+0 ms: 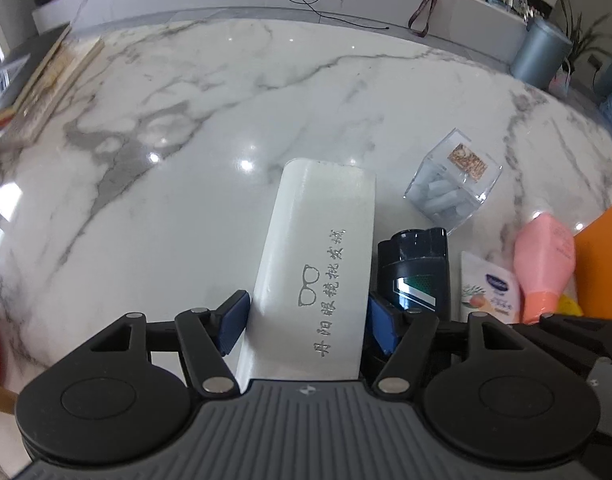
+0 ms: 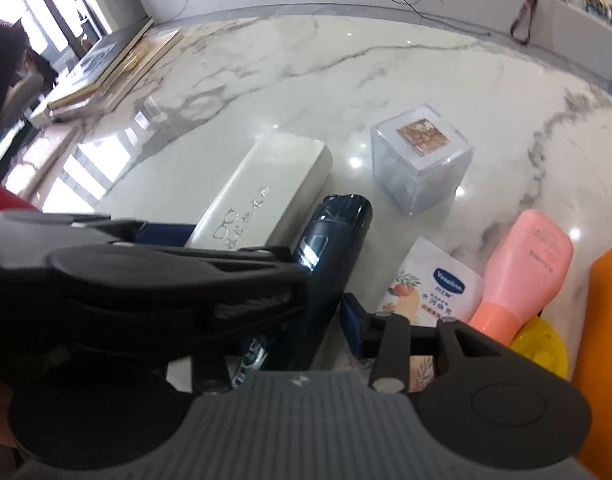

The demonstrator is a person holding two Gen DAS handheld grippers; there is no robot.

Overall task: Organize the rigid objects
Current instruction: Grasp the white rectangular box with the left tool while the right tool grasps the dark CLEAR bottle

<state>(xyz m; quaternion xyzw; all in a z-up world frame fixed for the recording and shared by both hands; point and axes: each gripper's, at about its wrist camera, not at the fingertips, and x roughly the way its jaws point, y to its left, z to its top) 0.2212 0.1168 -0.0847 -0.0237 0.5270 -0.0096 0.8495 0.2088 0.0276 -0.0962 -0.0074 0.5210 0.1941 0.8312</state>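
Between my left fingers the white glasses case (image 1: 318,264) lies flat and closed on the marble, long axis running away from me, grey lettering and a spectacles outline on its lid. Just beside it on the right lies the dark navy bottle (image 2: 330,248) on its side, roughly parallel, cap end pointing away; beyond that a clear plastic cube box (image 1: 454,186) with a gold-brown label on top stands apart. Nearest the right edge, a white Vaseline tube (image 2: 430,284) and a pink bottle (image 2: 522,268) lie side by side
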